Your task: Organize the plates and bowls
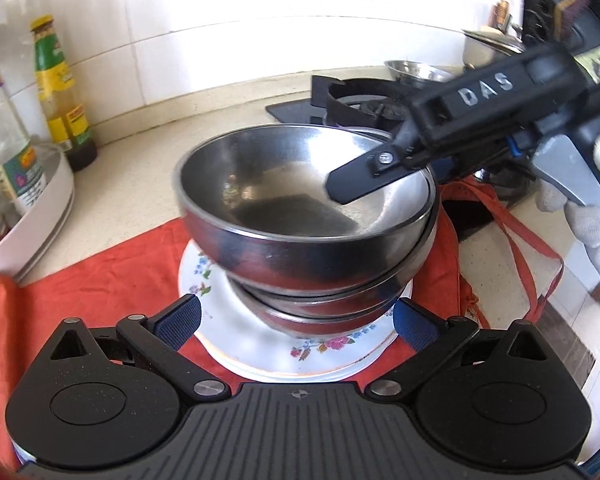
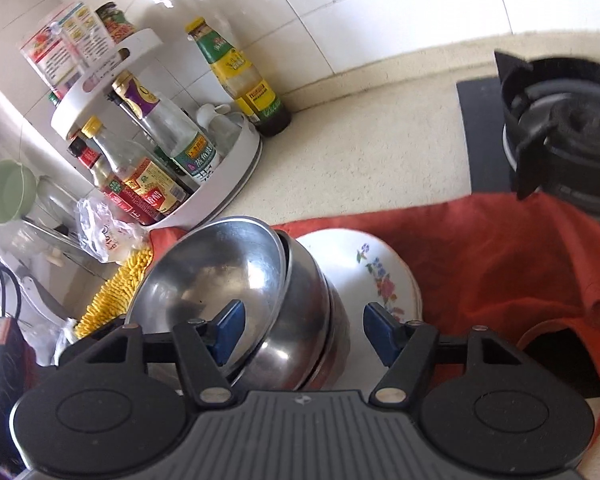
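Right gripper (image 2: 296,330) is straddling the tilted top shiny steel bowl's (image 1: 300,196) rim, spread wide; left gripper (image 1: 296,316) is idling open; bowl is risking sliding off the stack on the floral white plate (image 1: 236,344)

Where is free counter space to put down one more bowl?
Bare counter lies between the sauce bottle and the stove burner. The red cloth right of the floral plate is free. The condiment rack corner is crowded.
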### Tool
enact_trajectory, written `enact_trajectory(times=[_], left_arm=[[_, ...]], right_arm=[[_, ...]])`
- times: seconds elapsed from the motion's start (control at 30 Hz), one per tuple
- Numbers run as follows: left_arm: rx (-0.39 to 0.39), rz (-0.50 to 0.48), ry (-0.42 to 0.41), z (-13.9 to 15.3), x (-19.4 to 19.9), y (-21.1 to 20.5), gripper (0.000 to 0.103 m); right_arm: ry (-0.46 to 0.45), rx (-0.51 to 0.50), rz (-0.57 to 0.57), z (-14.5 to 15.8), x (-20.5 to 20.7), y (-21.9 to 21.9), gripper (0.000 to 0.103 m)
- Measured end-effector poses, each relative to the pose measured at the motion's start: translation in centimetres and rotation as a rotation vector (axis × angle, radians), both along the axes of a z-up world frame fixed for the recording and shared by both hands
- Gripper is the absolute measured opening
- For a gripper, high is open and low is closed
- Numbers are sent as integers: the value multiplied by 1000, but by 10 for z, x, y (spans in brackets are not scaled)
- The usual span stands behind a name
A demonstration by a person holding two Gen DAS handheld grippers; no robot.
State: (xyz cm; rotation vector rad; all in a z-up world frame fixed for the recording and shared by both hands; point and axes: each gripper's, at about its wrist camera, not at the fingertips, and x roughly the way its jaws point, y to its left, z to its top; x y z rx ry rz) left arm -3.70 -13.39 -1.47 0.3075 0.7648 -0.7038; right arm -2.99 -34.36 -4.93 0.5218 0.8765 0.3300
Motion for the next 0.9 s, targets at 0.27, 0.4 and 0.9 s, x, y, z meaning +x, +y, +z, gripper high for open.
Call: enact_trajectory(times=[0.27,0.4,0.9], left_arm=[[-59,103,0,15,-12,16,103],[-93,170,-3,25,-23,23,103],[-92,437,58,24,-25,33,103]], right_arm=[[-85,9,-32,27,-40,-8,64],[-138,-55,-50,40,-72,-2,64],[-113,-297,-291,31,-137,34,68]])
